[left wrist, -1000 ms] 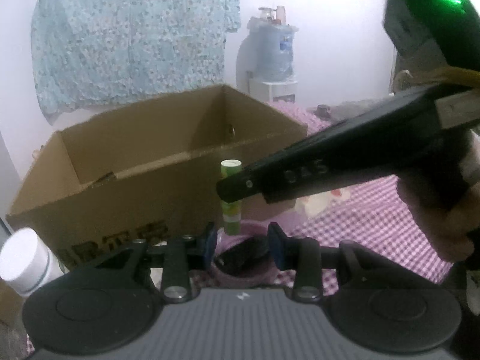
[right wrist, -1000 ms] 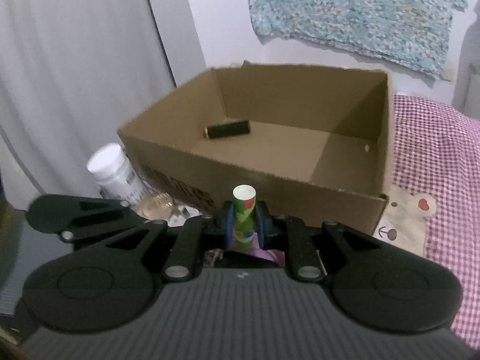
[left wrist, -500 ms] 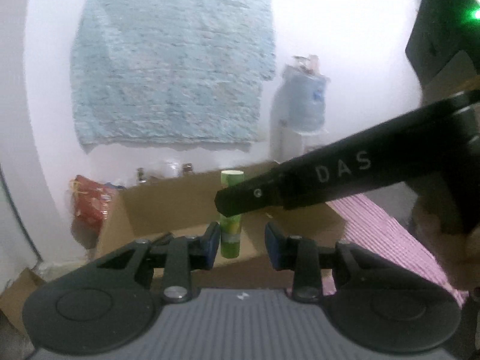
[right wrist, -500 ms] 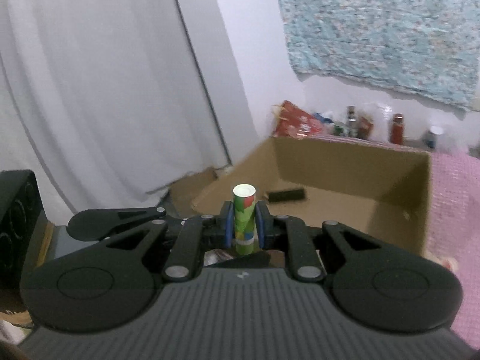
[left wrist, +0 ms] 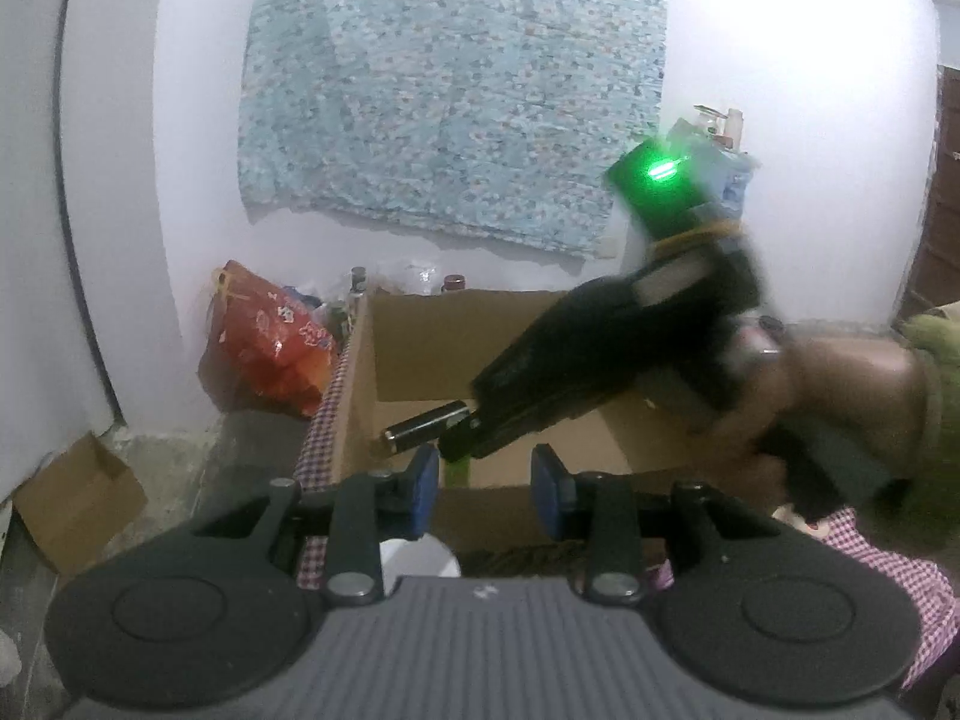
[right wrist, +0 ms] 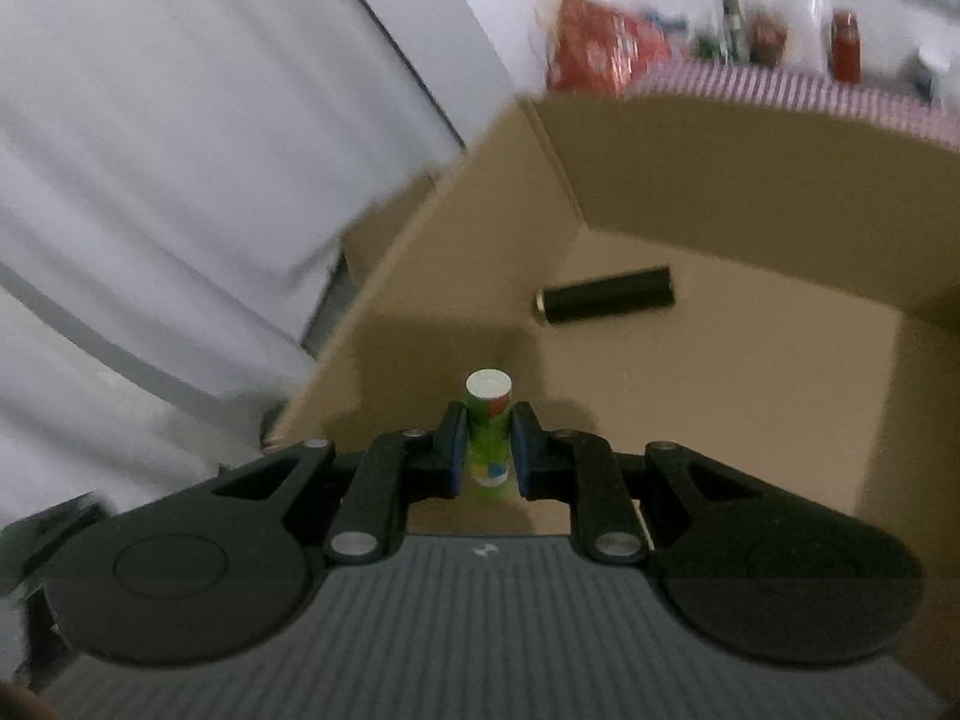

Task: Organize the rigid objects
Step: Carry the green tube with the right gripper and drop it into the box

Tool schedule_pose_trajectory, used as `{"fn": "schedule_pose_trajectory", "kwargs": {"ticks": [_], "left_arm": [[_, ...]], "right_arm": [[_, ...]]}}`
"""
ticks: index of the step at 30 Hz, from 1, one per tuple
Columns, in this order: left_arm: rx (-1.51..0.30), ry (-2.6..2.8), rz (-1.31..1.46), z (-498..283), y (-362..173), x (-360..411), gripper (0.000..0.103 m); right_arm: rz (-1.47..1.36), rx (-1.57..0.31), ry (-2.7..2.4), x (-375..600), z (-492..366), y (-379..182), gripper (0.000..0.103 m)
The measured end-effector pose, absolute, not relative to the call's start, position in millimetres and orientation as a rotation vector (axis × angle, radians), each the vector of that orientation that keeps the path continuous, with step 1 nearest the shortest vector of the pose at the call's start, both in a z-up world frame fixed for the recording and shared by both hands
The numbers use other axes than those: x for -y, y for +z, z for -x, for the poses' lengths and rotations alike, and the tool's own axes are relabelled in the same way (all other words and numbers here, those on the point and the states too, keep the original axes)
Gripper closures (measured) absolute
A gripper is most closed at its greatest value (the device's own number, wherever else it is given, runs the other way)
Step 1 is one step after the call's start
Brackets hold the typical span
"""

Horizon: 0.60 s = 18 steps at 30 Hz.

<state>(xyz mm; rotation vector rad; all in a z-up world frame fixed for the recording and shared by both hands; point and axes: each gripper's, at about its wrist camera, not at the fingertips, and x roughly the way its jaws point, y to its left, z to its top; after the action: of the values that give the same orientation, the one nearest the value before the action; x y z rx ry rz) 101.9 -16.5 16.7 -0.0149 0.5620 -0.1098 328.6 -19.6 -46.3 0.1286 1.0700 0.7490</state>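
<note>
Right wrist view shows the right gripper (right wrist: 486,450) clamped on a green tube (right wrist: 489,435) (upright) above the cardboard box (right wrist: 750,180), the left gripper (left wrist: 485,483) narrowly parted, empty.

Both wrist views close, downward — shared cardboard box (left wrist: 420,354).

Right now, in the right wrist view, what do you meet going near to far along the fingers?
Green tube held in the right hand-held gripper → black cylinder lying on the cardboard box floor → box's far wall → checkered cloth → red bag and bottles.
</note>
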Motion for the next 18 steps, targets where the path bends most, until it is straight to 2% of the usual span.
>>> {"fn": "schedule_pose_trajectory", "kwargs": {"ticks": [3, 5, 7, 11, 18], "left_arm": [[-0.56, -0.107, 0.016, -97, 18, 12, 0.066], [-0.558, -0.11, 0.014, -96, 18, 11, 0.066], [-0.553, -0.117, 0.005, -91, 17, 9, 0.064], [-0.547, -0.142, -0.006, -83, 19, 9, 0.062], [-0.562, -0.252, 0.004, -71, 18, 20, 0.057]], "right_arm": [[-0.098, -1.098, 0.716, 1, -344, -56, 0.081], [-0.107, -1.079, 0.698, -3, -347, -53, 0.064], [-0.139, -1.046, 0.705, 2, -340, -44, 0.059], [-0.201, -0.979, 0.712, 35, -309, -22, 0.056], [-0.38, -0.825, 0.653, 153, -224, 3, 0.055]]}}
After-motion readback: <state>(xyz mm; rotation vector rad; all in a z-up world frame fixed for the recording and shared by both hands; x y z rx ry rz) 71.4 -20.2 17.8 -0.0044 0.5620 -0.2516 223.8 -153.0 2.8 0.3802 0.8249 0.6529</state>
